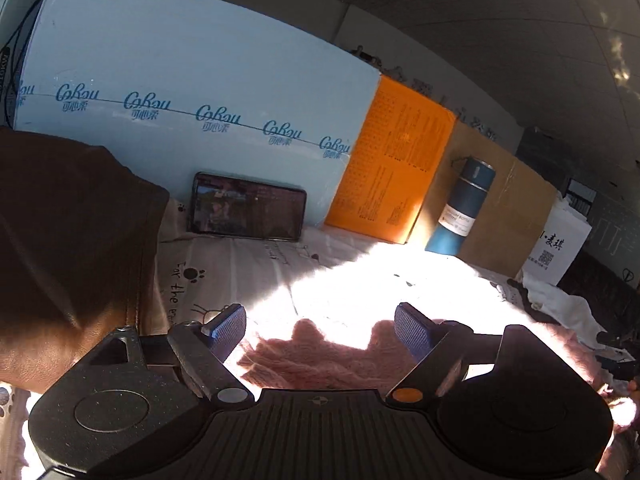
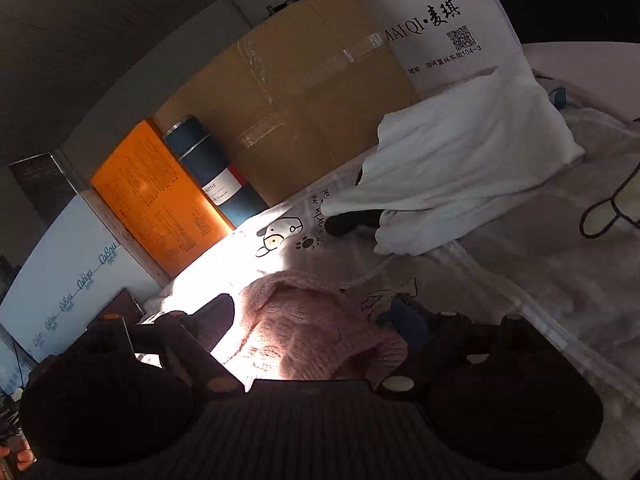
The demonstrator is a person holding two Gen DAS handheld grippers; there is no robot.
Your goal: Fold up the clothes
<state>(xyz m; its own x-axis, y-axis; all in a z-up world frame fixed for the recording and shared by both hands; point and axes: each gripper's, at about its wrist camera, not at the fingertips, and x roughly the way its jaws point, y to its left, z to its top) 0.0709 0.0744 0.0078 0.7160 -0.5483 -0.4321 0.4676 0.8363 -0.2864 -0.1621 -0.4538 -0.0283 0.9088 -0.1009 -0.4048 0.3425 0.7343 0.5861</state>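
A pink knitted sweater [image 1: 320,356] lies on a pale printed bedsheet [image 1: 240,268], partly in bright sunlight. In the left wrist view it sits directly beneath and just ahead of the left gripper [image 1: 320,330], whose two fingers stand wide apart with the knit showing in the gap between them, neither pad touching it. A brown garment [image 1: 68,232] hangs close on that gripper's left side. Further ahead, a phone [image 1: 248,210] leans against a light blue box [image 1: 192,92], with an orange box [image 1: 392,168] and a blue bottle [image 1: 464,208] ahead to the right.

In the right wrist view the sweater [image 2: 308,328] fills the space between the spread fingers of the right gripper [image 2: 316,324]; whether they touch it is hard to tell. A white garment [image 2: 460,168] lies ahead to the right.
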